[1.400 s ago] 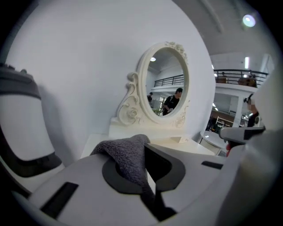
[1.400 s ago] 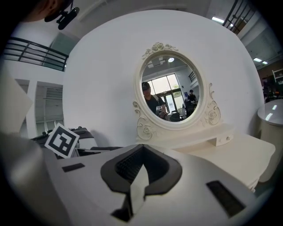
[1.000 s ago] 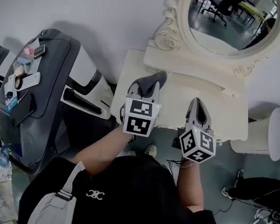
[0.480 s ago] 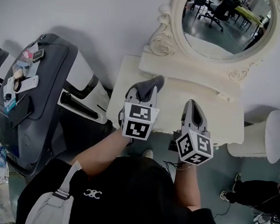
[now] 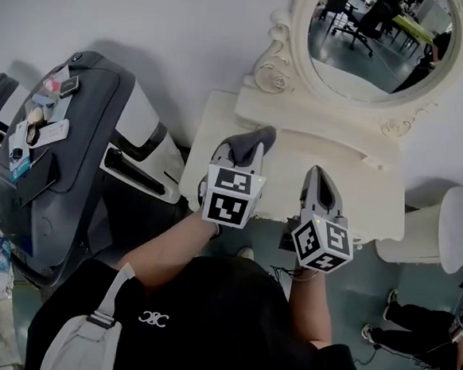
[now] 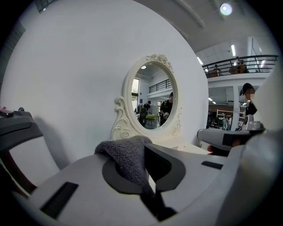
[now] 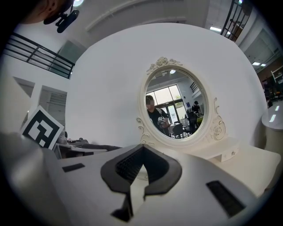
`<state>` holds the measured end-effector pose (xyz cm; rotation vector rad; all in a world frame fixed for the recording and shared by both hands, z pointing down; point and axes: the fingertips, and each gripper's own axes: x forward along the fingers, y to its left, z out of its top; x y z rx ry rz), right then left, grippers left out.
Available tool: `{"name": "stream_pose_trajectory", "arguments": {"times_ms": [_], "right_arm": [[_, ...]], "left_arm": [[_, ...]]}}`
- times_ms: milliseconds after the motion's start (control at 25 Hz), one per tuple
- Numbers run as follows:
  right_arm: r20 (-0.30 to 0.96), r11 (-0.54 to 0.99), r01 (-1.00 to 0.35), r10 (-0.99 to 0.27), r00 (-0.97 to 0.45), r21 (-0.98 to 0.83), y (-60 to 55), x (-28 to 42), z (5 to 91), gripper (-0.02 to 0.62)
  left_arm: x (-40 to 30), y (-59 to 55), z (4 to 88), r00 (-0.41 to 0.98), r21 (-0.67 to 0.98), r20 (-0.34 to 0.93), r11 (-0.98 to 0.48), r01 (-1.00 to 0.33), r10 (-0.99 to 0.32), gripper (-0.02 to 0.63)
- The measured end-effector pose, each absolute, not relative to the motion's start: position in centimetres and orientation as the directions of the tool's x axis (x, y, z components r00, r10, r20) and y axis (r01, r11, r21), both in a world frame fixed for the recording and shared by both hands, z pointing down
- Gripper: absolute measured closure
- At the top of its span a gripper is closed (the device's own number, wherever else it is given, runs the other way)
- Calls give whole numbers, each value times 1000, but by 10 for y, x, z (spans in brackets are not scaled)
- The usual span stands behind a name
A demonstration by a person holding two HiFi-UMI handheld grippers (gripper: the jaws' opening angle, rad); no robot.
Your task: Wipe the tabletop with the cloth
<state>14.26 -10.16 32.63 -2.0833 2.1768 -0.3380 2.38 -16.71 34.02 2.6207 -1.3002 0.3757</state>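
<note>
A grey cloth (image 5: pixel 253 139) is pinched in my left gripper (image 5: pixel 249 148), which hangs over the left part of the cream dressing tabletop (image 5: pixel 366 203). In the left gripper view the cloth (image 6: pixel 127 155) bulges out between the shut jaws of the gripper (image 6: pixel 142 173). Over the tabletop's front middle, my right gripper (image 5: pixel 316 177) points at the oval mirror (image 5: pixel 379 36). Its jaws are shut and hold nothing (image 7: pixel 143 148). Whether the cloth touches the tabletop is hidden.
A large dark grey machine (image 5: pixel 58 159) stands close to the table's left side. A white round stand (image 5: pixel 458 224) sits at the right. The mirror's ornate frame (image 5: pixel 274 64) rises from the table's back ledge against the wall. Another person's feet (image 5: pixel 379 335) show at lower right.
The head view has shifted slightly. Both grippers keep nearly the same places over the tabletop, and the cloth stays in the left one.
</note>
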Motion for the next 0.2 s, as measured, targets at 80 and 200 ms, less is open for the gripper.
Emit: {"name": "stream_pose_trajectory", "arguments": {"times_ms": [80, 200], "right_arm": [[76, 38, -972, -996, -56, -231, -101, 140, 327, 586], [78, 42, -974, -995, -61, -224, -99, 135, 329, 586]], "left_arm": [[21, -166, 340, 582, 55, 308, -596, -801, -753, 588], [18, -163, 341, 583, 54, 304, -597, -800, -754, 588]]}}
